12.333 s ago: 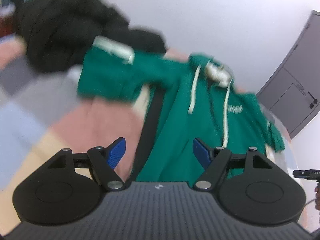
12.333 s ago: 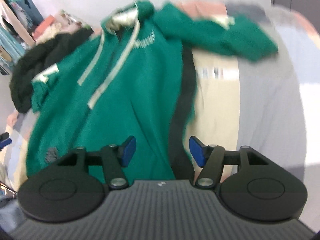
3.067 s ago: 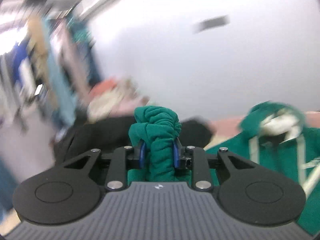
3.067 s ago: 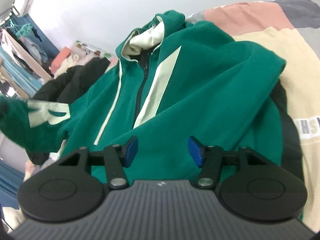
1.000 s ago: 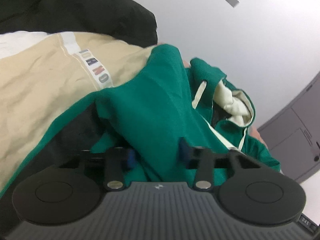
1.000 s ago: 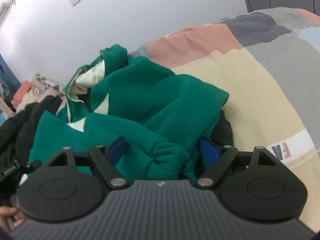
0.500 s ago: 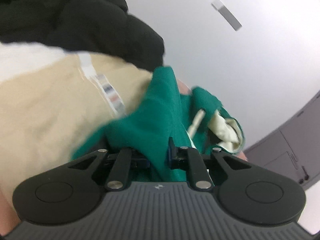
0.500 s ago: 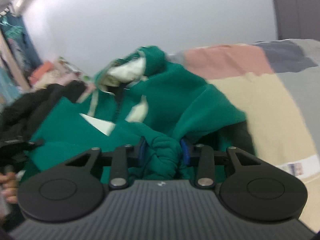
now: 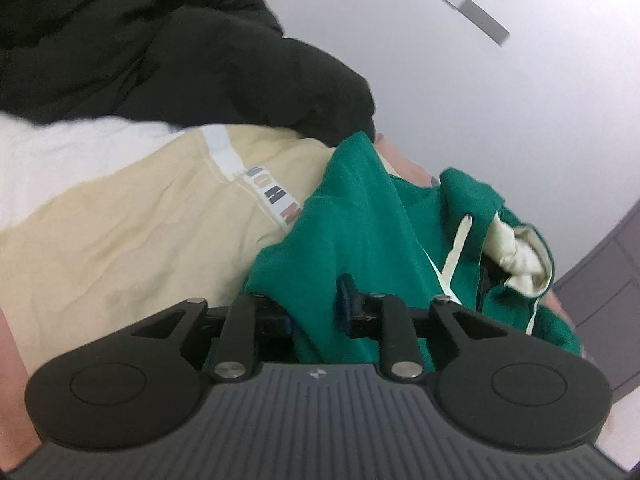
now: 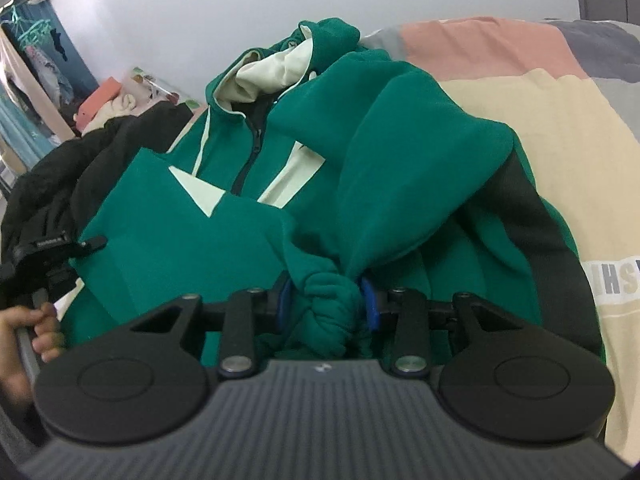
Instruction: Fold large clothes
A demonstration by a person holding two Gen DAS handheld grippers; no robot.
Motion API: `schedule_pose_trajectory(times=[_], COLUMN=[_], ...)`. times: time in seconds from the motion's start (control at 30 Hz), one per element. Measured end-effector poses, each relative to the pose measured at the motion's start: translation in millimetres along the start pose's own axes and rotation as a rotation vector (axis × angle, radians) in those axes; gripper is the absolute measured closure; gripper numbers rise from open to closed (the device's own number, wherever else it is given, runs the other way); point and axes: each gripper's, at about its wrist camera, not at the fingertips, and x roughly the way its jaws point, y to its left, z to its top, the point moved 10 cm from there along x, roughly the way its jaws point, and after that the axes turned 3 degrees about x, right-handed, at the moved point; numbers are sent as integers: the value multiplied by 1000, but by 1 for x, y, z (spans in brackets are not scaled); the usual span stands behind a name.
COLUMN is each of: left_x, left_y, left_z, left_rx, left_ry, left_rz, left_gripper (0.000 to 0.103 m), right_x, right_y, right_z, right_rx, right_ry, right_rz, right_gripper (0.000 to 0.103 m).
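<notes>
A green zip hoodie with a cream-lined hood lies on the bed, both sleeves folded in over its chest. My right gripper pinches a bunched wad of its green cloth between the blue pads, and its jaws are opening slightly. In the left wrist view the same hoodie runs up from my left gripper. A fold of the green cloth fills the gap between the pads there, and those jaws are opening too. The left tool and the hand holding it show at the left edge of the right wrist view.
A black jacket is heaped on the bed beyond the hoodie's left side. The patchwork bedcover spreads out to the right. A grey wardrobe door stands behind the hood, and hanging clothes are at the far left.
My right jaws went from wide open around the bunched green cloth to clamped on it. The left gripper kept cloth between its pads and shifted sideways along the hoodie's edge.
</notes>
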Motion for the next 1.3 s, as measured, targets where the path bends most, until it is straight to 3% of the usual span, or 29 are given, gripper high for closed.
schedule_pose_trajectory(times=[0.07, 0.13, 0.27, 0.5, 0.67, 0.77, 1.0, 1.1, 1.13, 1.3], left_x=[-6, -16, -42, -80, -87, -79, -48, -36, -32, -20], left_y=[-7, -16, -39, -91, -122, -131, -134, -130, -129, -123], left_z=[-1, 0, -3, -18, -44, -62, -89, -104, -110, -119], left_rx=[45, 95, 221, 403, 399, 395, 412, 408, 415, 450], left_ry=[-3, -23, -88, -195, -147, -83, 23, 89, 108, 150], left_rz=[13, 28, 62, 23, -112, -153, -158, -154, -147, -124], left_gripper=[53, 39, 28, 24, 24, 24, 24, 24, 24, 24], right_x=[-5, -9, -23, -44, -63, -67, -36, -17, -12, 19], right_y=[0, 3, 11, 22, 31, 43, 61, 58, 56, 38], right_z=[3, 6, 10, 25, 38, 41, 22, 12, 9, -12], right_rx=[14, -1, -38, -80, -119, -173, -234, -236, -238, -175], right_ry=[-10, -29, -84, -187, -299, -338, -237, -172, -153, 7], right_rz=[4, -2, -20, -35, -45, -40, -2, -26, -32, -36], right_gripper=[61, 59, 39, 37, 37, 37, 39, 54, 54, 55])
